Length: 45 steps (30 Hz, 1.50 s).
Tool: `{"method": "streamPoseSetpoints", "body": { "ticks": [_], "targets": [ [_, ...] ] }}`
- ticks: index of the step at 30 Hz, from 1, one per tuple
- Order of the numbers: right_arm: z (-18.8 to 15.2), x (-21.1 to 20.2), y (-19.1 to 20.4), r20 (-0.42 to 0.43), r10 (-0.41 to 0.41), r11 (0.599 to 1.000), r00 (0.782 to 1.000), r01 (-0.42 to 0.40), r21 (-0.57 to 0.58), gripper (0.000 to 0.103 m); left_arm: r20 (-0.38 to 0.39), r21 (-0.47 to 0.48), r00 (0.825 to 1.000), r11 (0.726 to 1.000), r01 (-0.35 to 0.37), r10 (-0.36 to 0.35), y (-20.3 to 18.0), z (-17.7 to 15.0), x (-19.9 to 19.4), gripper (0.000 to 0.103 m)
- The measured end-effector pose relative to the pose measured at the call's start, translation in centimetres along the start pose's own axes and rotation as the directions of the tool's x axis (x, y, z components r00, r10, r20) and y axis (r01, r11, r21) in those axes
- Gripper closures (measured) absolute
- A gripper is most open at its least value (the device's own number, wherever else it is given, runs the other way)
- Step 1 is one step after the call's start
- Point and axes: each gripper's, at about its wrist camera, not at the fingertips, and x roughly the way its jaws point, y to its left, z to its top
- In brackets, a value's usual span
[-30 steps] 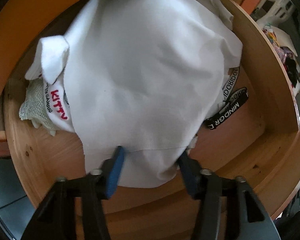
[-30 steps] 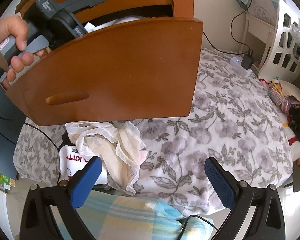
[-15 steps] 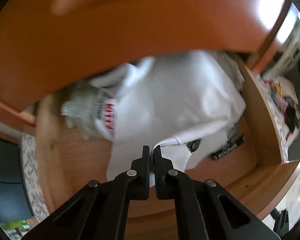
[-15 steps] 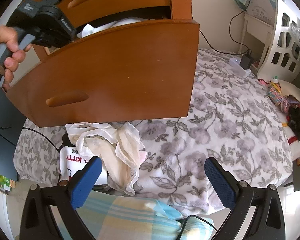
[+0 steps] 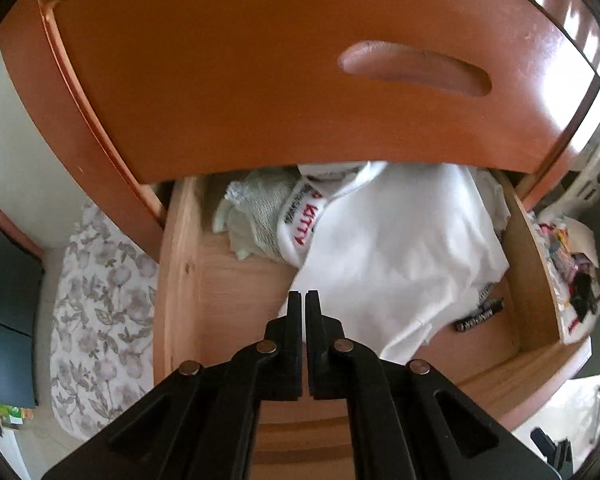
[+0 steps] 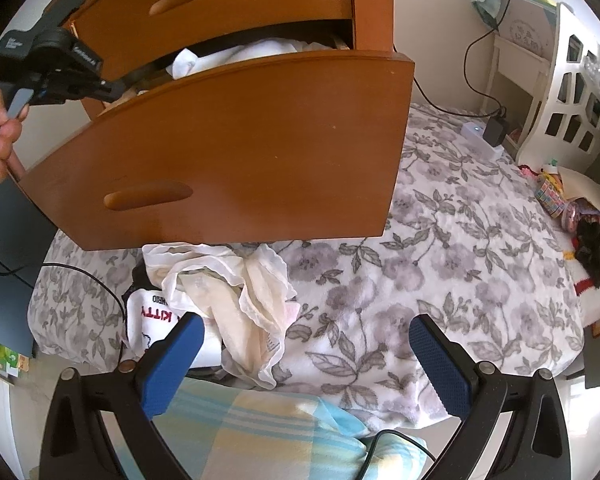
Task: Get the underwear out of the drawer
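A bed (image 6: 460,240) covered with a grey floral blanket is seen filling most of the right wrist view. Against it a wooden chest of drawers is set, and its open drawer (image 6: 240,152) is pulled out over the blanket, below a closed drawer front (image 5: 260,72) with a recessed grip. Inside the open drawer a large white garment (image 5: 400,256) is spread across the middle and right, with a band lettered "KITTY" (image 5: 306,224) at its upper left edge. A pale green knitted piece (image 5: 256,216) is bunched just beside that band, toward the back left corner, and a black lettered band (image 5: 480,316) lies on the drawer floor at the right. On the bed, under the drawer front, a small heap of cream and white underwear (image 6: 220,292) is piled. The left claw (image 5: 304,296) is held over the drawer's front part with its jaws pressed together; no cloth can be made out between them, though the white garment lies right behind the tips. The right claw (image 6: 304,360) is spread wide and grips nothing, above the blanket near the heap.
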Motion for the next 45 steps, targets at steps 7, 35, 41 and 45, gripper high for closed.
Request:
{"method": "streamPoseSetpoints", "body": {
  "ticks": [7,35,41,45],
  "targets": [
    [-0.1,-0.1,0.4,-0.002,0.004,1.0,1.0,-0.004,-0.014,0.0,-0.099,0.08,0.991,0.992,0.101,-0.092,-3.2,1.3,2.5,0.093],
    [0.1,1.8,-1.7,-0.039,0.003,0.999,0.999,-0.002,0.033,0.0,-0.218,0.584,0.935,0.805,-0.106,0.281,-14.0,3.1,9.7,0.087],
    [0.2,1.9,-1.8,-0.039,0.002,0.999,0.999,0.0,0.042,0.0,-0.055,0.531,0.96,0.822,-0.203,0.273,-12.3,4.5,5.7,0.089],
    [0.2,1.7,-1.8,-0.033,0.003,0.999,0.999,-0.002,0.039,0.0,0.001,0.41,0.972,0.887,-0.214,0.234,-10.4,4.8,2.6,0.09]
  ]
}}
